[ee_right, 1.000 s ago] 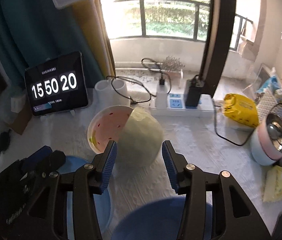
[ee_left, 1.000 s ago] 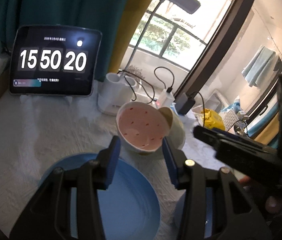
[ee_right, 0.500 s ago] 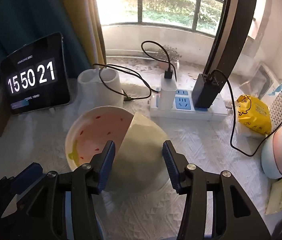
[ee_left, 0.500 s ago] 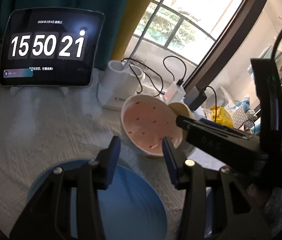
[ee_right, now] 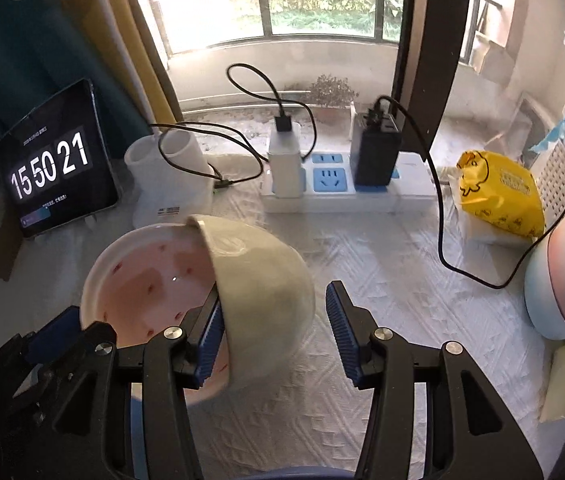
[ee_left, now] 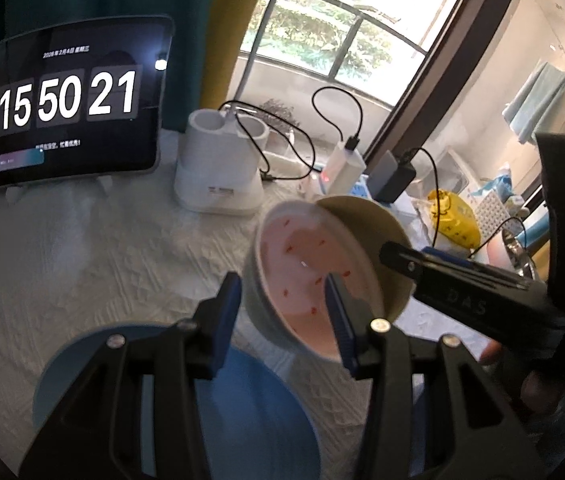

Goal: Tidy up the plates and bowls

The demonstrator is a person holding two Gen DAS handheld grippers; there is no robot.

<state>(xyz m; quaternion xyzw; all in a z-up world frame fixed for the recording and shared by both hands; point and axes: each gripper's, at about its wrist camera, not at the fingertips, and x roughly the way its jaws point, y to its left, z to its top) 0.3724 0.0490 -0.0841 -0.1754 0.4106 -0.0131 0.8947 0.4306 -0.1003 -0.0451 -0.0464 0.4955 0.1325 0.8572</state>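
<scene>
A blue plate (ee_left: 94, 364), broad and rigid, lies flat on the white-clothed worktop (ee_left: 82, 248) directly beneath the left claw (ee_left: 282, 312), whose half-spread jaws straddle the near rim of a pink speckled bowl (ee_left: 302, 264) without visibly pinching it. Just right of that, a cream bowl (ee_right: 258, 272) leans tipped against the pink one, framed by the half-open, empty right claw (ee_right: 274, 324). Both bowls look glazed, hard, slippery and chippable; the rim edge likely offers the surest hold.
</scene>
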